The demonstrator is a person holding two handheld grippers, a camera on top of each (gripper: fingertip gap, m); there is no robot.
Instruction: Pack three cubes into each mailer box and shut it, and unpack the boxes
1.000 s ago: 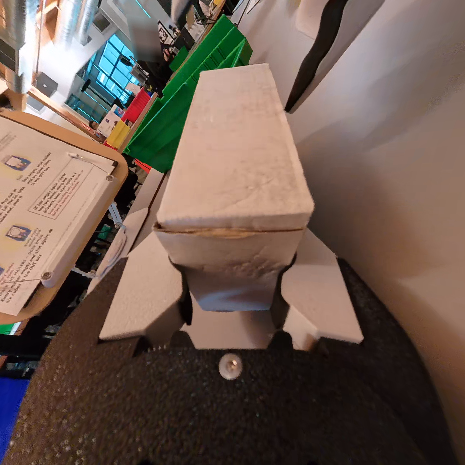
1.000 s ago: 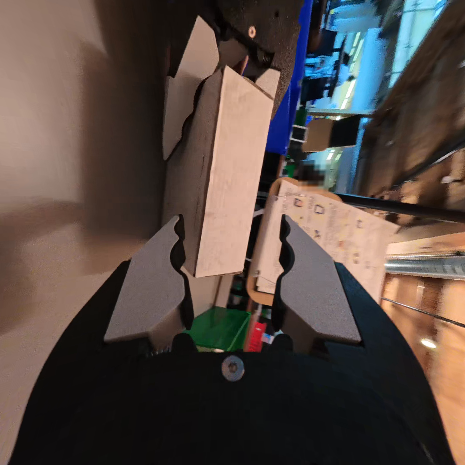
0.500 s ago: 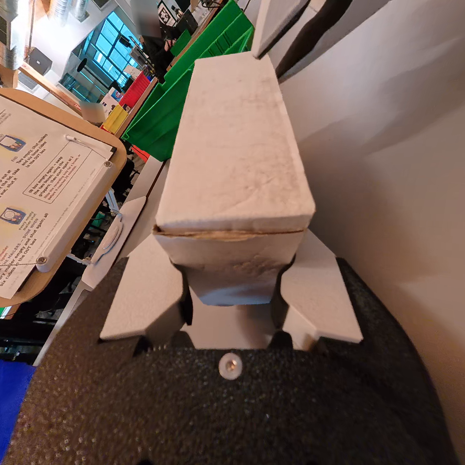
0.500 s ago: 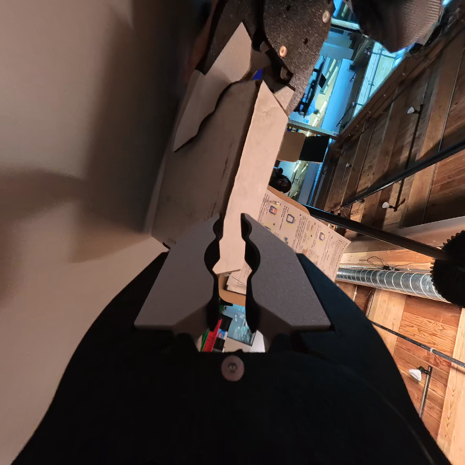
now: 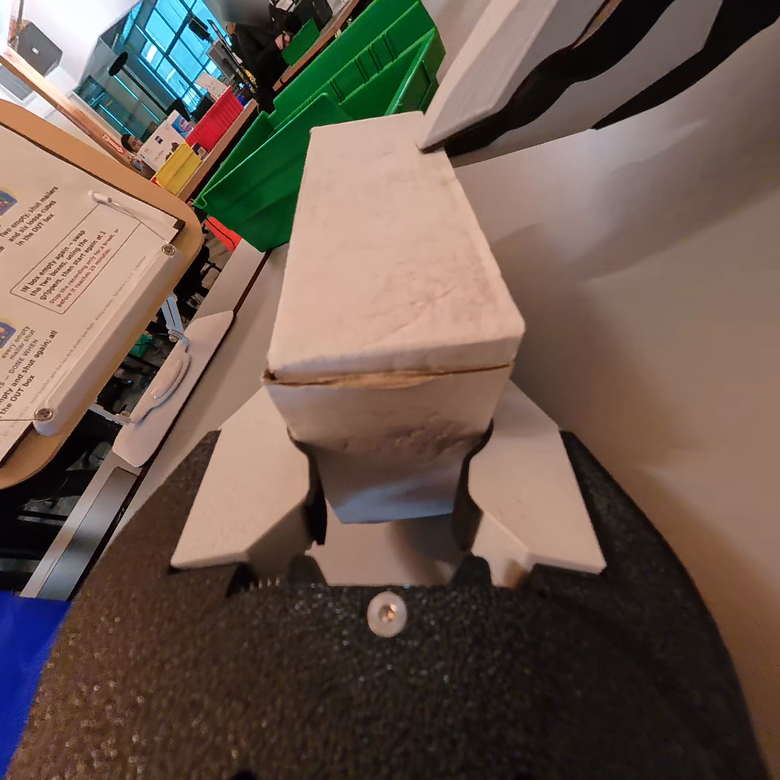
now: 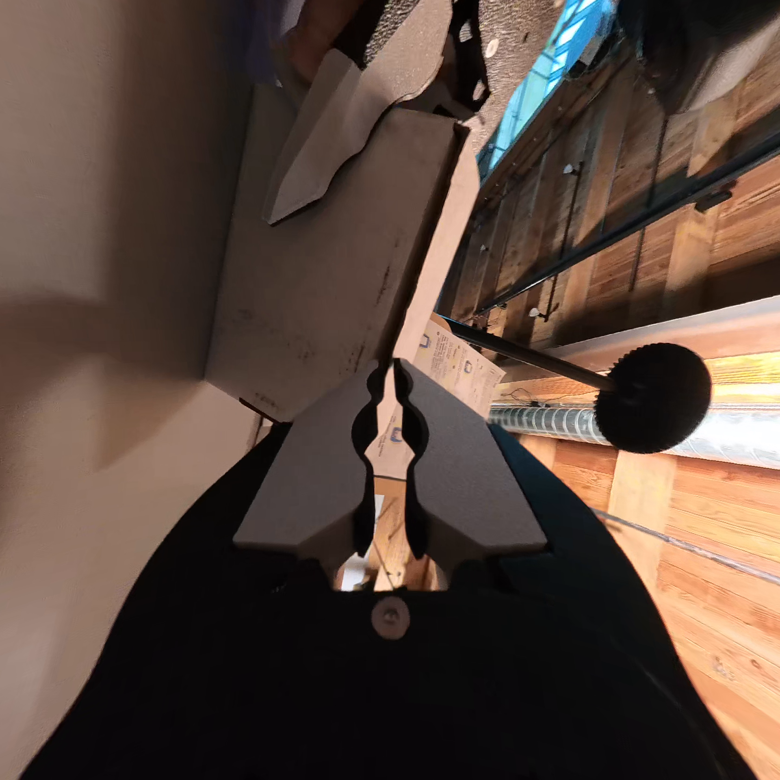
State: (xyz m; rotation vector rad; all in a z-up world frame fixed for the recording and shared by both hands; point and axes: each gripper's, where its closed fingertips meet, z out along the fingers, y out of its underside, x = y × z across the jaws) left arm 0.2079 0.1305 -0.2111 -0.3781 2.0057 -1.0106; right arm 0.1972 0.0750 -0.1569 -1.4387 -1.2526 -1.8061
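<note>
A white mailer box [image 5: 392, 261] is held off the white table [image 5: 654, 337] by my left gripper [image 5: 390, 439], which is shut on its near end. A thin seam shows along that end under the lid. In the right wrist view the same box [image 6: 316, 274] runs away from me, with a left finger [image 6: 312, 169] on its far end. My right gripper [image 6: 386, 371] is shut on the edge of the box's lid [image 6: 439, 253] at the opposite end. One of its fingers [image 5: 485, 76] shows at the box's far end in the left wrist view. No cubes are in view.
Green bins [image 5: 337, 139] stand beyond the box at the table's edge. An instruction sheet on a wooden board [image 5: 84, 274] is on the left, with a blue patch [image 5: 25, 654] below it. A black knob on a rod [image 6: 654, 396] hangs to the right.
My right gripper went from open around the box's end to shut on the lid edge, and its view tilted. My left gripper kept its hold on the box.
</note>
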